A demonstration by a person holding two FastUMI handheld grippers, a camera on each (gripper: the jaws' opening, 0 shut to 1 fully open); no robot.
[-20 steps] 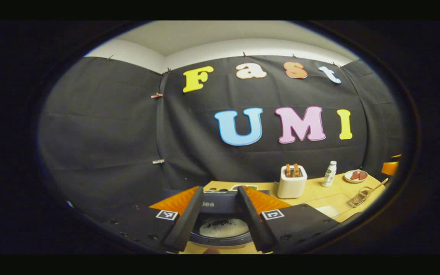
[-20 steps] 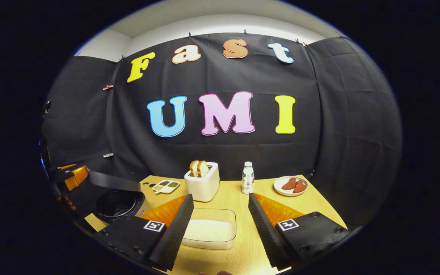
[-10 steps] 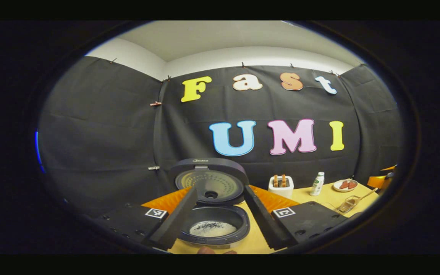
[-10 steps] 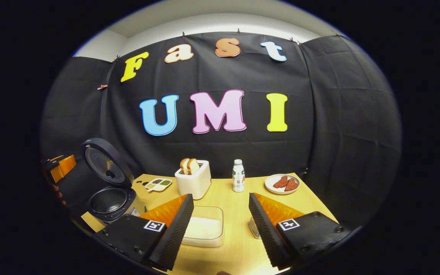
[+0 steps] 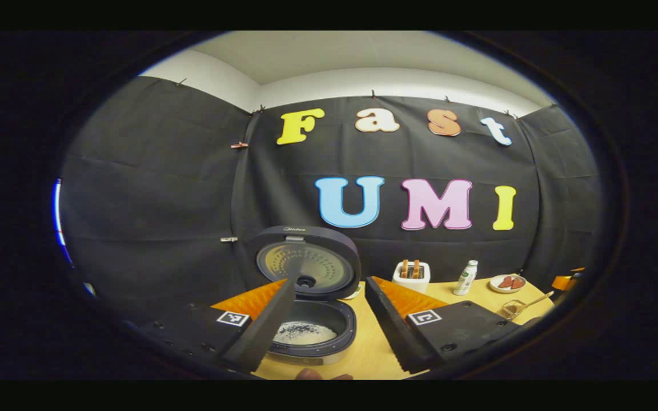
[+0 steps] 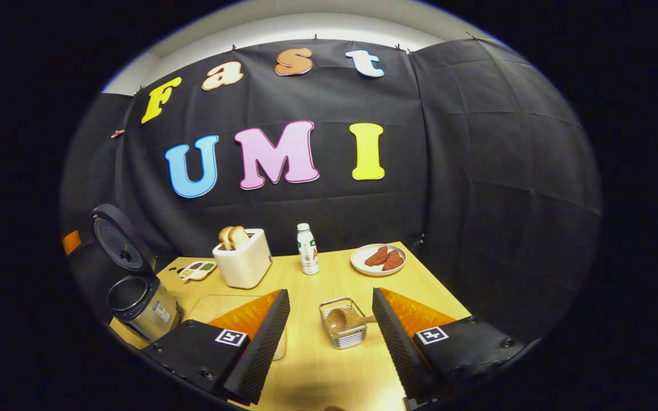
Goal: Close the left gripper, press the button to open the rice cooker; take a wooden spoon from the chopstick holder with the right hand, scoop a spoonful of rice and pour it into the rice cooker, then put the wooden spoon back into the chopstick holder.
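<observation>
rice cooker [image 5: 309, 319] lid up, bench [image 6: 329, 274] left edge | left hand-held gripper [image 5: 329, 325] jaws apart over it | right hand-held gripper [image 6: 329, 334] jaws apart, empty, chopstick holder [image 6: 345, 331] with wooden spoon [image 6: 343, 321] between fingers
</observation>
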